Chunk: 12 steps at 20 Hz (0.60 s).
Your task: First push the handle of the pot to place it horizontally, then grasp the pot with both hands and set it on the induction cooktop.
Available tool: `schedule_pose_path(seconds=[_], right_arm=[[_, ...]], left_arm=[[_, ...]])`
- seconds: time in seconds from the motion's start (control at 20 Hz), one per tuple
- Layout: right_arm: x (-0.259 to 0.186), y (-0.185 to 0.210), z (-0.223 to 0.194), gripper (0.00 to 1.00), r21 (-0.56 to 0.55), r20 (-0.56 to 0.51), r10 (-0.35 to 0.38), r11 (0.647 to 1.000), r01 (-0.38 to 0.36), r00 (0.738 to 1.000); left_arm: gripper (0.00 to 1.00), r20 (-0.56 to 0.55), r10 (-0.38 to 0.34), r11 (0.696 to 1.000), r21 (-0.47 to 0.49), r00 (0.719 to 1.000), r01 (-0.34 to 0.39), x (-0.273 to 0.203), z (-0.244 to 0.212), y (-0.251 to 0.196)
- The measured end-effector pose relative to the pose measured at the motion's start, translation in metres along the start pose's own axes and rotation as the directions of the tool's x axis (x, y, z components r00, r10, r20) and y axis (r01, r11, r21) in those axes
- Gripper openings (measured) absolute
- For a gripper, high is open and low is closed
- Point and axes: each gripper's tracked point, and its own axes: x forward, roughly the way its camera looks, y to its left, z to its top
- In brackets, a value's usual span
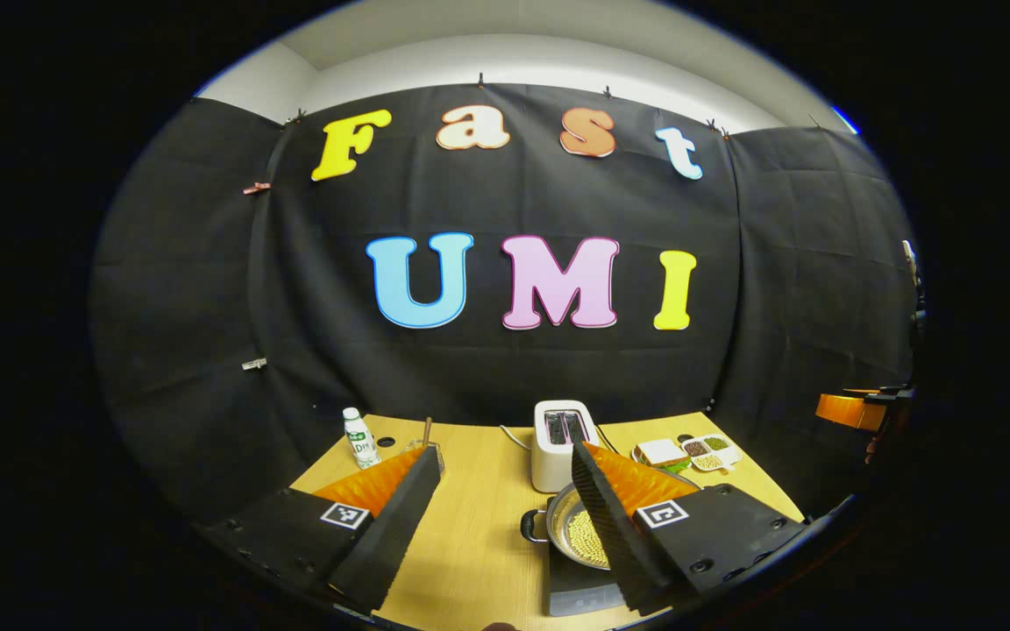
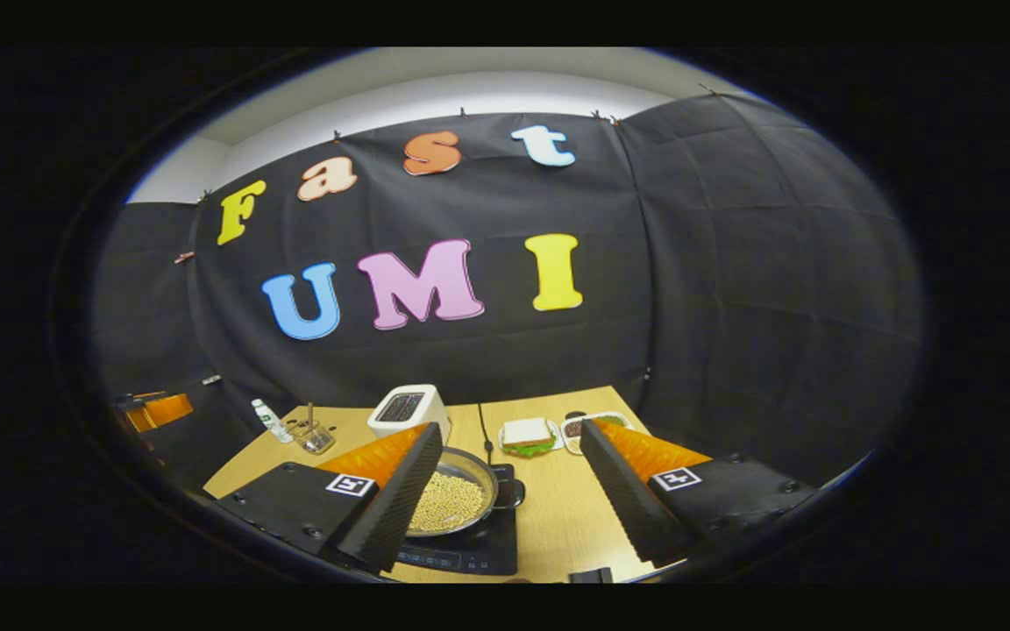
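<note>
1. Left gripper view had your left gripper (image 1: 496,517) at the bottom of the frame, its two fingers spread well apart with nothing between them but bare worktop (image 1: 479,543).
2. The pot (image 1: 579,530) sat at lower centre-right of that view, partly hidden behind the right-hand finger; it rested on the induction cooktop (image 1: 579,596), whose dark surface showed under it at the bottom edge.
3. You could see pale round beans inside the pot, and a small dark handle (image 1: 533,524) stuck out from its left side.
4. Behind the pot stood a white toaster (image 1: 562,443); to its right lay a sandwich (image 1: 661,452) and a divided dish (image 1: 711,452) of mixed grains.
5. A small bottle (image 1: 360,436) stood at the left rear of the worktop, with a glass (image 1: 430,449) holding a stick just beside it.
6. At the right edge of the frame, an orange part of your other gripper showed, too dim to judge.
7. Right gripper view showed your right gripper (image 2: 512,495) held low, fingers likewise wide apart and clamped on nothing.
8. There the pot (image 2: 457,504) lay at lower centre-left, just behind the left-hand finger, sitting on the induction cooktop (image 2: 479,548), with a dark handle (image 2: 509,493) pointing right.
9. The toaster (image 2: 407,407) stood behind the pot, and the sandwich (image 2: 528,434) lay to its right.
</note>
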Motion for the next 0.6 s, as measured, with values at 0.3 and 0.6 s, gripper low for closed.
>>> schedule_pose_path(seconds=[0.3,0.6], right_arm=[[-0.055,0.027,0.018,1.00,-0.051,0.124,-0.005,0.999,0.011,0.992],[-0.093,0.036,0.022,0.98,-0.126,0.190,-0.027,0.991,0.051,0.981]], left_arm=[[0.95,0.085,0.039,0.998,0.048,0.996,-0.043,-0.076,0.013,0.026],[0.94,0.093,0.042,0.999,-0.030,0.995,-0.039,-0.110,-0.011,0.039]])
